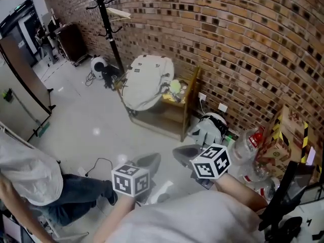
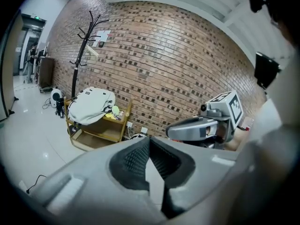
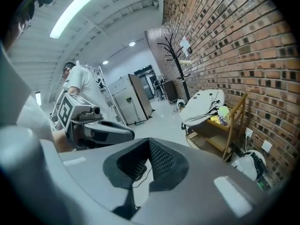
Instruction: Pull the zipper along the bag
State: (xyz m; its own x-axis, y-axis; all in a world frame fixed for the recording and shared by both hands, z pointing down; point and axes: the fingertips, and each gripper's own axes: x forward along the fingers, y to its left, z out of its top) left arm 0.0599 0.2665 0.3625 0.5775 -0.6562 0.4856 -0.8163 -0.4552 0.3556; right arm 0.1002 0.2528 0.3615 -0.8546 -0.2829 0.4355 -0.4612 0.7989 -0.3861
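Facing wall: a brick wall [image 1: 243, 44] fills the far side and curves across the head view.
Floor: a pale, glossy floor [image 1: 86, 120] lies between me and the wall.
Coat stand: a black coat stand [image 1: 106, 24] stands upright by the wall, left of the shelf.
Shelf: a low wooden shelf [image 1: 185, 110] stands at the foot of the wall.
Bag: a pale bag [image 1: 147, 80] lies on top of the shelf, well apart from both my grippers.
Left gripper: my left gripper [image 2: 149, 139] is held close to my body, jaws fully together, nothing between them.
Right gripper: my right gripper [image 3: 149, 142] is beside it, jaws likewise closed and empty.
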